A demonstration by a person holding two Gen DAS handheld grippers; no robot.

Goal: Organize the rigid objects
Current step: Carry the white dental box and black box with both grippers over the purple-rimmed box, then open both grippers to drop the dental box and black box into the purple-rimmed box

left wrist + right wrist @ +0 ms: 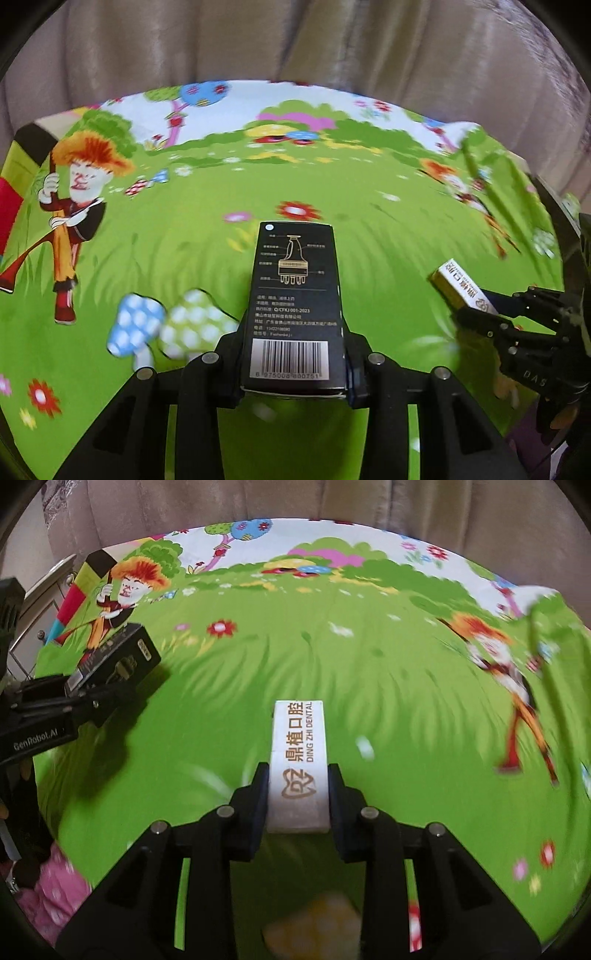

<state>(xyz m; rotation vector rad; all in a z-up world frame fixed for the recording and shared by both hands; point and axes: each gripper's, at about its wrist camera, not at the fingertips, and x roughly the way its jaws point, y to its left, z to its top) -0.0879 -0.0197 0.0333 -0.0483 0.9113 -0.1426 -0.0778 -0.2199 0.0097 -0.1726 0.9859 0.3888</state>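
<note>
My left gripper (pixel 294 363) is shut on a black box (pixel 295 295) with a barcode and a gold drawing, held above the green cartoon sheet (pixel 207 229). My right gripper (pixel 298 797) is shut on a narrow white box (pixel 298 760) printed "DING ZHI DENTAL", also held above the sheet. The white box (pixel 463 286) and right gripper (pixel 476 314) show at the right edge of the left wrist view. The black box (pixel 118 661) and left gripper (pixel 107 698) show at the left of the right wrist view.
The green cartoon-print sheet (pixel 332 657) covers the whole surface. A beige curtain (pixel 295 40) hangs behind it. A pink patterned cloth (pixel 55 882) lies at the near left. A striped coloured object (pixel 77 587) stands at the far left edge.
</note>
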